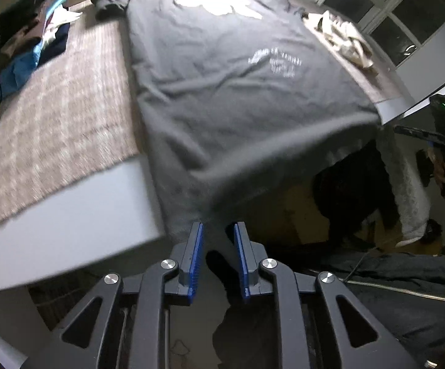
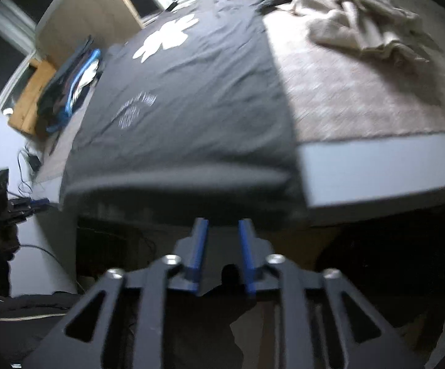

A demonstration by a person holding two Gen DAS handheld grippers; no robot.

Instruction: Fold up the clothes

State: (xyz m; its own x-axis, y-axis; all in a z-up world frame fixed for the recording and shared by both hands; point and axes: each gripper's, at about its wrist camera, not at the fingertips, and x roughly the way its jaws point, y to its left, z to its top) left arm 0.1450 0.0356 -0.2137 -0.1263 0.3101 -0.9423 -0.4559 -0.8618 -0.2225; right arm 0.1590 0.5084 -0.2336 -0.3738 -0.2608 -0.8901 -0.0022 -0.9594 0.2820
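Looking down past both grippers, we see the dark grey T-shirt [image 1: 222, 70] spread flat on the bed [image 1: 56, 98], print upward, its lower hem draping over the near edge of the mattress. Our left gripper [image 1: 218, 230] hangs just below that hem with its blue pads a narrow gap apart and nothing between them; our right gripper [image 2: 222, 227] does the same near the hem's other end, jaws slightly parted and empty. We judge the shirt to be light, limp cotton: it will sag and crease wherever it is unsupported, and it should slide easily on the woven cover. The overhanging hem offers the best hold, one corner for each gripper, pinching a single layer or both cleanly. A crumpled cream garment [image 2: 360, 21] lies on the bed to the right of the shirt, and a heap of clothes [image 1: 22, 40] to the left, both apart from it.
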